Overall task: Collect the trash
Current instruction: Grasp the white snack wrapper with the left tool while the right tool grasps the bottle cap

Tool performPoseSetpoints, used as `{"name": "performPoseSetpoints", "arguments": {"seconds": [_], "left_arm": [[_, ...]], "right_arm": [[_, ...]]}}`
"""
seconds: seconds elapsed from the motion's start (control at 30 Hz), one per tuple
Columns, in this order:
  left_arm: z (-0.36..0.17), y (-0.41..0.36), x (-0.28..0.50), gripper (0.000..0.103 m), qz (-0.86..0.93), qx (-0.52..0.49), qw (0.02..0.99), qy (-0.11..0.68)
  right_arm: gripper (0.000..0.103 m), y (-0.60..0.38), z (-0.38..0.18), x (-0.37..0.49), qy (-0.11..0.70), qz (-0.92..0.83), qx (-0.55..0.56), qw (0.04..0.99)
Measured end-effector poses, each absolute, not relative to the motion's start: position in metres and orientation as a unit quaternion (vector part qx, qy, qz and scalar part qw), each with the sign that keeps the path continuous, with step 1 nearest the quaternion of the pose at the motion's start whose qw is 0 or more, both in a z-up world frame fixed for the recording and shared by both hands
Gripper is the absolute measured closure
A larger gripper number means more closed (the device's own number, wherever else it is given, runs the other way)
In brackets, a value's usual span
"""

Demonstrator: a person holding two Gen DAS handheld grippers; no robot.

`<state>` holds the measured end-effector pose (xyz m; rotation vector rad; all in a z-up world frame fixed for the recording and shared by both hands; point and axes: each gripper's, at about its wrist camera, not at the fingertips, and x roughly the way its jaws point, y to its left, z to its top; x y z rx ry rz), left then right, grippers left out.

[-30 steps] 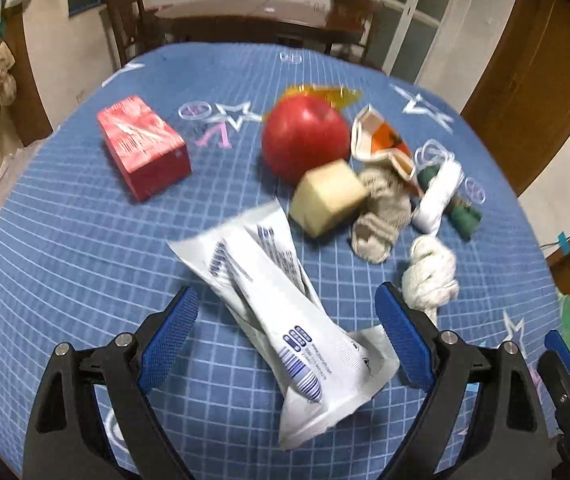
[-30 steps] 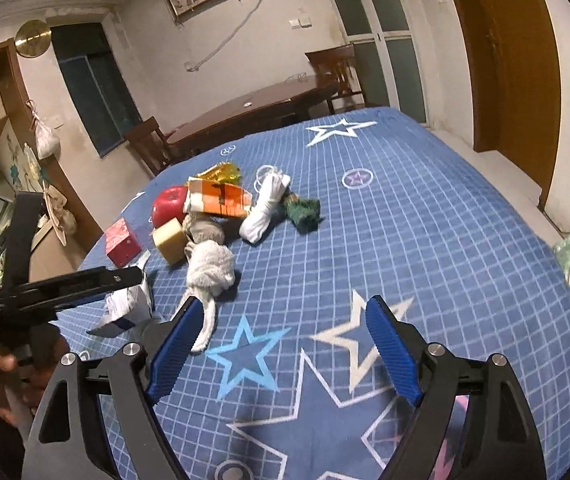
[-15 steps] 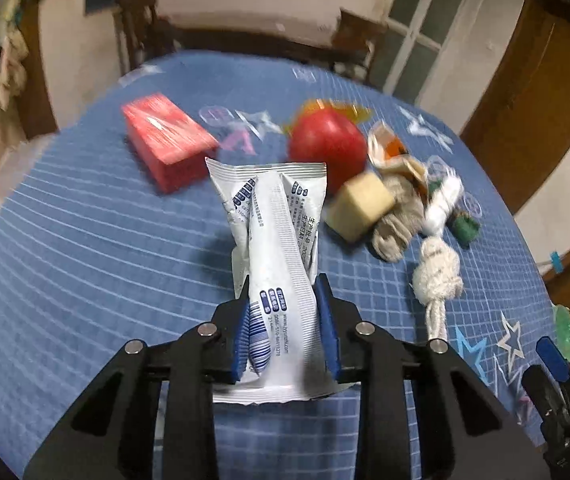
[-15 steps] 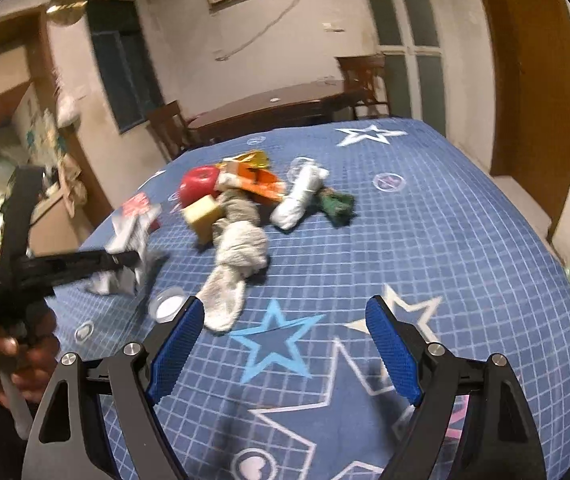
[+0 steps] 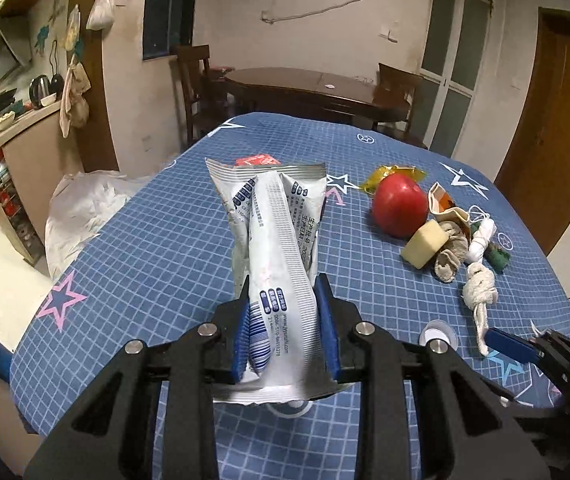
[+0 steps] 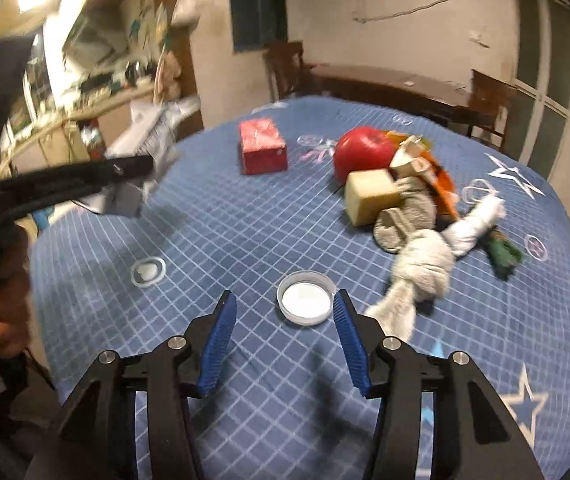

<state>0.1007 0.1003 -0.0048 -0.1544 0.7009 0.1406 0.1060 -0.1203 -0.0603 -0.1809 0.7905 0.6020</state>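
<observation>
The left gripper [image 5: 283,330] clamps its blue jaws on a crinkled white plastic wrapper with blue print [image 5: 275,240], lifted clear of the blue checked tablecloth [image 5: 157,240] and pointing toward 12 o'clock. The right gripper [image 6: 283,344] hovers with jaws wide apart; a round white plastic lid [image 6: 306,303] lies on the cloth just beyond its tips, toward 1 o'clock

Glossy plastic wrapper [image 5: 275,240], matt checked cloth tablecloth [image 5: 157,240], knotted rough rag [image 6: 421,268], smooth plastic lid [image 6: 306,303]
</observation>
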Motion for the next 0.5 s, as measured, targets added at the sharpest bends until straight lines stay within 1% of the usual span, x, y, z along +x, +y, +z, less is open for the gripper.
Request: {"name": "performPoseSetpoints", "arguments": {"seconds": [0.13, 0.4, 0.47, 0.5], "left_arm": [[-0.011, 0.099, 0.102, 0.075, 0.063, -0.08, 0.934, 0.343], [-0.013, 0.098, 0.098, 0.075, 0.067, -0.07, 0.936, 0.339], [-0.013, 0.098, 0.099, 0.075, 0.068, -0.07, 0.936, 0.339], [-0.013, 0.098, 0.098, 0.075, 0.068, -0.07, 0.936, 0.338]], "right_arm": [[0.051, -0.109, -0.075, 0.124, 0.398, 0.264, -0.114, 0.871], [0.05, -0.097, -0.089, 0.14, 0.427, 0.259, -0.121, 0.858], [0.054, -0.097, -0.09, 0.143, 0.429, 0.26, -0.113, 0.858], [0.061, -0.096, -0.09, 0.146, 0.428, 0.259, -0.111, 0.859]]}}
